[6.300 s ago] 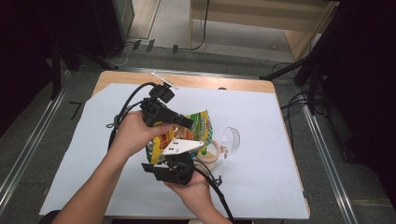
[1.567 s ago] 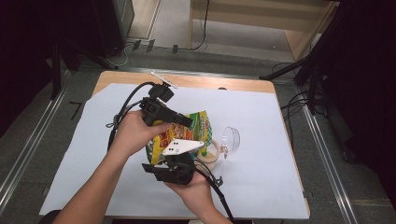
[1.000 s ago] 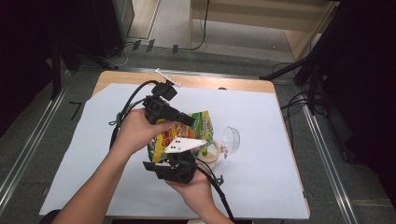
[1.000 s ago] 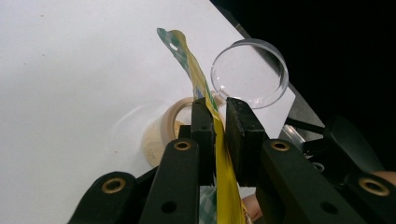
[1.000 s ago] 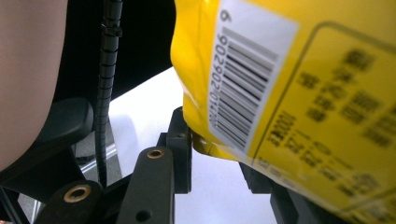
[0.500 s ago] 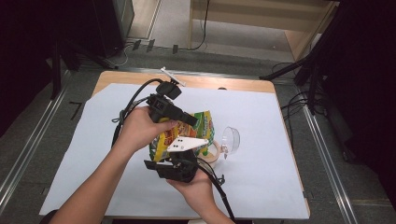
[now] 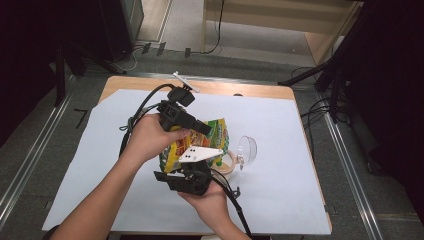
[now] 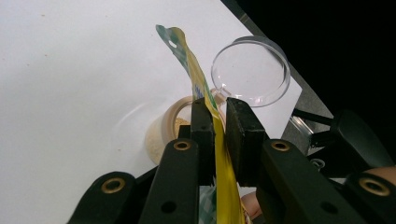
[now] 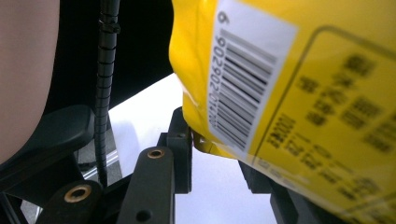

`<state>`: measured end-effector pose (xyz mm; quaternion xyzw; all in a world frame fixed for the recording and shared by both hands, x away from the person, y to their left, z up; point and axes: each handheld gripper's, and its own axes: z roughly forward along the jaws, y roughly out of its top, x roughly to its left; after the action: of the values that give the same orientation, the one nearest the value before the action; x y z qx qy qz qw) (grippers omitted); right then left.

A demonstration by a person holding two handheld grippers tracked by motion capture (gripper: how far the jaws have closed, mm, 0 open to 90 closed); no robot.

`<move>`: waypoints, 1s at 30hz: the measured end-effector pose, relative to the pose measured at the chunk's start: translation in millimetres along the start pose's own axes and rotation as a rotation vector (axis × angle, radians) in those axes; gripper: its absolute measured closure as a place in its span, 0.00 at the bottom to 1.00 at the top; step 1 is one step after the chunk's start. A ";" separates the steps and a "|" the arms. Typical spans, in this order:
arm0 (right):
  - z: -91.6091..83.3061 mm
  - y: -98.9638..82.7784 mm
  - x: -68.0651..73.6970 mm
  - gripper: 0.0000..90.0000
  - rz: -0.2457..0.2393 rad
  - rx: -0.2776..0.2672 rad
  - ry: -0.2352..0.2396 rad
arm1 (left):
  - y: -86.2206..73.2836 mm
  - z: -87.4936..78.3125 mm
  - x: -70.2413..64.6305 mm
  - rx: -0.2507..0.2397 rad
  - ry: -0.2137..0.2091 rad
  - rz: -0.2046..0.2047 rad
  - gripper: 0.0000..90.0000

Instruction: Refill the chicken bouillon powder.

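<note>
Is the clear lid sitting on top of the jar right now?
No, the clear lid lies on the white table cover beside the jar, whose mouth is open.

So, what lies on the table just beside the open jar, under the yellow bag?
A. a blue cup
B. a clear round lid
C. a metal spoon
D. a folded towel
B: in the left gripper view a clear round lid lies on the white sheet right next to the open jar, with the yellow bag pinched between the left gripper jaws above them.
</note>
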<state>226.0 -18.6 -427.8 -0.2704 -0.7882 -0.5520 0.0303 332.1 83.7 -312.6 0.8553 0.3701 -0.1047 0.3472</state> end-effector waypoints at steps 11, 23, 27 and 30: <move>0.5 -0.1 0.1 0.78 -0.004 0.007 0.001 | -2.6 -0.8 1.3 -0.013 -0.003 -0.001 0.91; 2.7 -1.2 1.2 0.78 -0.024 0.019 -0.007 | -7.3 -2.5 3.0 -0.028 -0.003 -0.004 0.91; 2.6 -1.1 1.0 0.78 -0.024 0.020 -0.006 | -7.0 -2.4 3.1 -0.026 -0.004 -0.007 0.91; 2.4 -1.1 0.9 0.78 -0.022 0.019 -0.006 | -6.4 -1.9 3.4 -0.027 -0.007 -0.010 0.91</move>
<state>225.3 -16.4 -429.3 -0.2631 -0.7963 -0.5442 0.0247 329.8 90.0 -316.0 0.8483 0.3746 -0.1043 0.3595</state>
